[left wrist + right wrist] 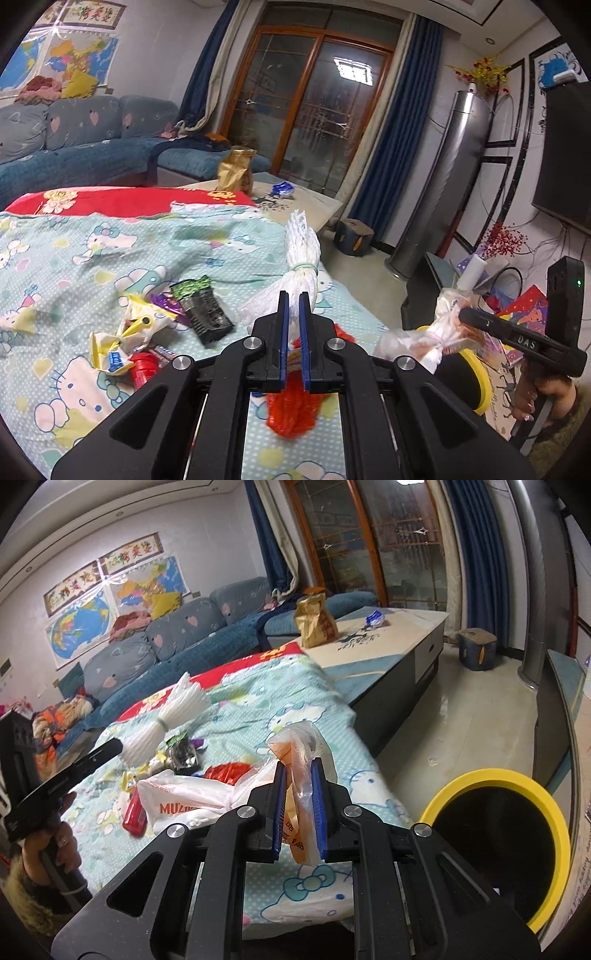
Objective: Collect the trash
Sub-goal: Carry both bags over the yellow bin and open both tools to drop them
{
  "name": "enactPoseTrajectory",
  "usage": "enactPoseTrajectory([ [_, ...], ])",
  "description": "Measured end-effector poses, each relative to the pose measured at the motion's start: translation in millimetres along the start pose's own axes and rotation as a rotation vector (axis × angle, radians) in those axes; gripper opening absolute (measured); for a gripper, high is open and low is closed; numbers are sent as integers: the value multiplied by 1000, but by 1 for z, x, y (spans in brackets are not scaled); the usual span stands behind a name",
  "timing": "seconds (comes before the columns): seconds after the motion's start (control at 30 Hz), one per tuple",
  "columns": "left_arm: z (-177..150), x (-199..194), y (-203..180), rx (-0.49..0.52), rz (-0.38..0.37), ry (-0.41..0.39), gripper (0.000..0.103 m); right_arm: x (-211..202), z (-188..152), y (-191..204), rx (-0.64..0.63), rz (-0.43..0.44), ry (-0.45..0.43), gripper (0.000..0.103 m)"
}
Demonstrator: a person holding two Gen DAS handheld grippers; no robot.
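Note:
My left gripper (293, 306) is shut on a white foam net bundle (301, 254) tied with a green band and holds it above the cartoon-print sheet (110, 240). A red net (293, 410) shows below its fingers. My right gripper (299, 775) is shut on a clear plastic bag with orange print (295, 753), lifted near the sheet's edge. A yellow-rimmed bin (554, 830) stands on the floor to its right. Loose wrappers remain on the sheet: a black-green one (201, 310), a yellow-white one (125, 332), a red pack (135, 812) and a white printed bag (184, 801).
A gold paper bag (314, 622) and a blue wrapper (375, 618) sit on the low table (406, 627) beyond the sheet. A blue sofa (74, 155) runs along the left. A stool (476, 648) and a tall silver tower unit (439, 177) stand on the tiled floor.

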State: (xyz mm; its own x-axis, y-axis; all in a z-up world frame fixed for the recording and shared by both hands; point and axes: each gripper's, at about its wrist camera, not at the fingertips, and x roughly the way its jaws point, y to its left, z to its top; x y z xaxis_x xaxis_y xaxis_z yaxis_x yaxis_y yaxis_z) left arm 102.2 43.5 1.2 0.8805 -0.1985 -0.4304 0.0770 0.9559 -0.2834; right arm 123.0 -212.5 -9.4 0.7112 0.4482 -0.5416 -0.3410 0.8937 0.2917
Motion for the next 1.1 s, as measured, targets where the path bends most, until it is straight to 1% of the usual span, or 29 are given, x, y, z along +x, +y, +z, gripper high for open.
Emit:
enactPoseTrajectory([
  [0.5,-2,2,-38,56,-75,10,5,-27,6,-26,56,-71,-84,9],
  [0.8,-10,10,-62,101,-119,32,5,-45,7,-55,120,-129,-127,9],
  [1.1,-17,18,-84,141,-155,58,5,-62,7,-90,180,-206,-172,9],
])
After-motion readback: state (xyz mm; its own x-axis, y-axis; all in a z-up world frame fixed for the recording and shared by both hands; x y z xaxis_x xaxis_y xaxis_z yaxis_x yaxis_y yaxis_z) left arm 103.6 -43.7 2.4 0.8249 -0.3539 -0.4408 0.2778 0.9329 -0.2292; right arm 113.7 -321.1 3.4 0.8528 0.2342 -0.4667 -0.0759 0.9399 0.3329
